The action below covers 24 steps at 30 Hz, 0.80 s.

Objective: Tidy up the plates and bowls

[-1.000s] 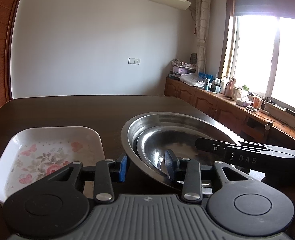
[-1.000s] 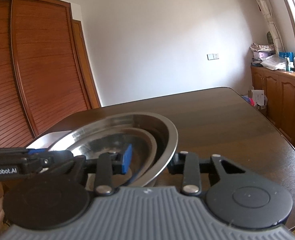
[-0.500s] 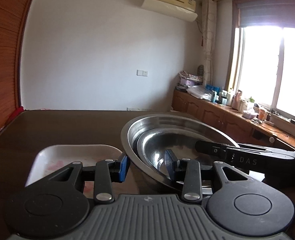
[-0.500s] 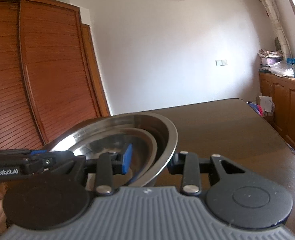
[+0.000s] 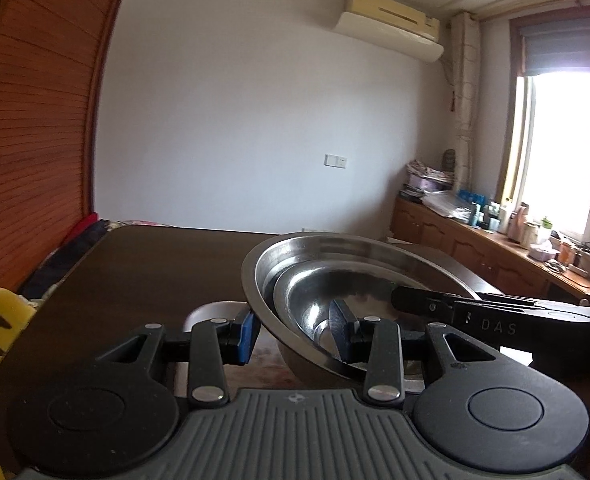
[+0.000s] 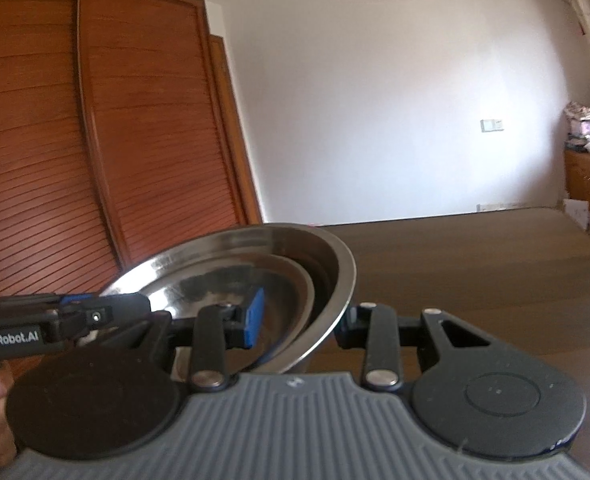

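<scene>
I have both grippers clamped on the large steel bowl [image 5: 335, 252], one on each side of its rim. My left gripper [image 5: 295, 332] pinches the bowl's near-left wall, one pad outside and one inside; my right gripper [image 6: 301, 320] grips the opposite wall the same way. A smaller steel bowl [image 5: 323, 300] sits nested inside the large one. Just below the large bowl, a white tray [image 5: 211, 310] lies on the dark table [image 5: 155, 256], which stretches beyond the bowl towards the white wall.
</scene>
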{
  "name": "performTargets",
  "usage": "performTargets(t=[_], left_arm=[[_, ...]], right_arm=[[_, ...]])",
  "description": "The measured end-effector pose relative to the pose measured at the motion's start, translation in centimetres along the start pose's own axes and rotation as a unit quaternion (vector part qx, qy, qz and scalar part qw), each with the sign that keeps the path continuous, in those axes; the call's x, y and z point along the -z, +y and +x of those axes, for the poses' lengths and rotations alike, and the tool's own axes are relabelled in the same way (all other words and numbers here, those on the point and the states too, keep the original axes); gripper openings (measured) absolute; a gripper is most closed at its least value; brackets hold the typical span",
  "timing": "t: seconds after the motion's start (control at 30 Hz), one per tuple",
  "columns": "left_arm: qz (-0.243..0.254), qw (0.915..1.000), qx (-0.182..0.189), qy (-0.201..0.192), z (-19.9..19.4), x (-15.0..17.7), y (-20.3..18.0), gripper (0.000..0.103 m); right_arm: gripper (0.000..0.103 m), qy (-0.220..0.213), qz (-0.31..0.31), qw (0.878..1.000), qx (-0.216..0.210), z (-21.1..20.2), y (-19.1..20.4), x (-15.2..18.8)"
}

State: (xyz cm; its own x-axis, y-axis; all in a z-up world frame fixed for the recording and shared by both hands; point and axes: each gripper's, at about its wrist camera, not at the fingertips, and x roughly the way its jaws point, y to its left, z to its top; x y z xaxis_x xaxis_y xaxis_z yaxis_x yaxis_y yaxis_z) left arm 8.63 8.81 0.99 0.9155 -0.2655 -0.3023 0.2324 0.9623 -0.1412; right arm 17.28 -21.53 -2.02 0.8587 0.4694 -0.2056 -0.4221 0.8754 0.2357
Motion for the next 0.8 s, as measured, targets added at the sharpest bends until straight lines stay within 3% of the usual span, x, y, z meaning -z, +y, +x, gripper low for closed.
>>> performTargets(t=[0.8], left_arm=[[-0.028, 0.999, -0.034, 0.013, 0.0, 0.5, 2.1, 0.068]], right_arm=[[0.037, 0.03, -0.034, 0.999, -0.025, 1.2, 2.6, 0.4]])
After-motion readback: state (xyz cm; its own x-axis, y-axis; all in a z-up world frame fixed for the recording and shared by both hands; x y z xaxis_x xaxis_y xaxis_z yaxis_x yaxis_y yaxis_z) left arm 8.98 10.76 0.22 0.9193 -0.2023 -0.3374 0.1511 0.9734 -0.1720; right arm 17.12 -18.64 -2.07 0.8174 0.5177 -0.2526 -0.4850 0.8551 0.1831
